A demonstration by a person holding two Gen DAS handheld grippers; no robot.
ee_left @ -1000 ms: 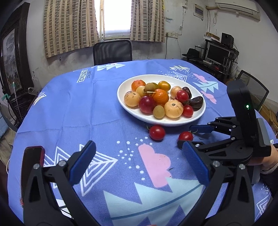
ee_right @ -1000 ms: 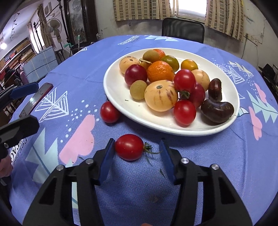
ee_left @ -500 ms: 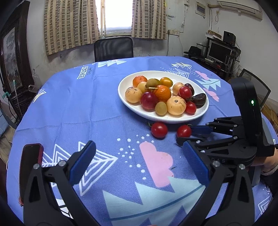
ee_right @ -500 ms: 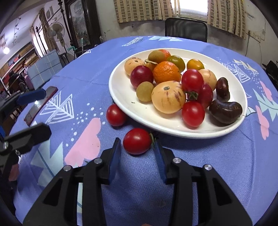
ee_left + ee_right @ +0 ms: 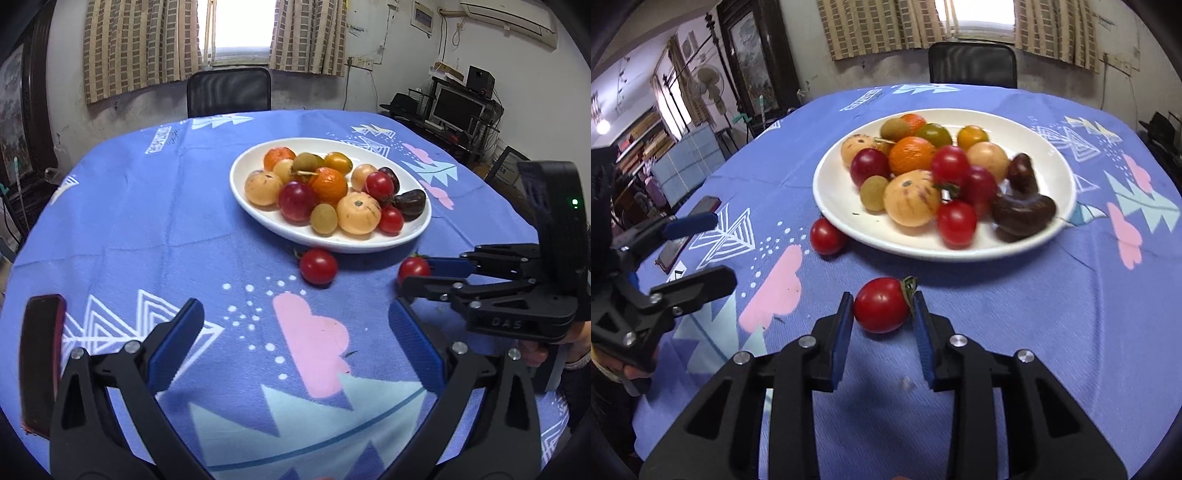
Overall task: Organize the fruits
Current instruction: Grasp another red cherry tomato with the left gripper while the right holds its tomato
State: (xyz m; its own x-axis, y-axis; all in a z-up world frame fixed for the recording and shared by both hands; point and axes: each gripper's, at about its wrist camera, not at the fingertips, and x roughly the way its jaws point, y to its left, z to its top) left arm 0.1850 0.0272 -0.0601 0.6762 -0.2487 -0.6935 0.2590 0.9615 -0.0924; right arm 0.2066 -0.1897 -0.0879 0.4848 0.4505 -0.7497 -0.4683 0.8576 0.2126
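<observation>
Two blue-padded fingers of the right gripper (image 5: 882, 314) bracket a red cherry tomato (image 5: 882, 305) at lower centre of the right wrist view; whether the pads actually touch it, I cannot tell, since thin gaps seem to show on both sides. The left gripper (image 5: 295, 343) has its fingers spread wide over bare patterned cloth at the bottom of the left wrist view, holding nothing. A second loose tomato (image 5: 318, 266) lies on the surface just below the white plate (image 5: 258, 212), near its rim. On the plate sit roughly fourteen fruits; several are half hidden behind others, so the count is unsure: three red tomatoes, two oranges and two dark brown pieces can be made out. A red phone (image 5: 40, 362) lies at the left edge, partly cut off.
</observation>
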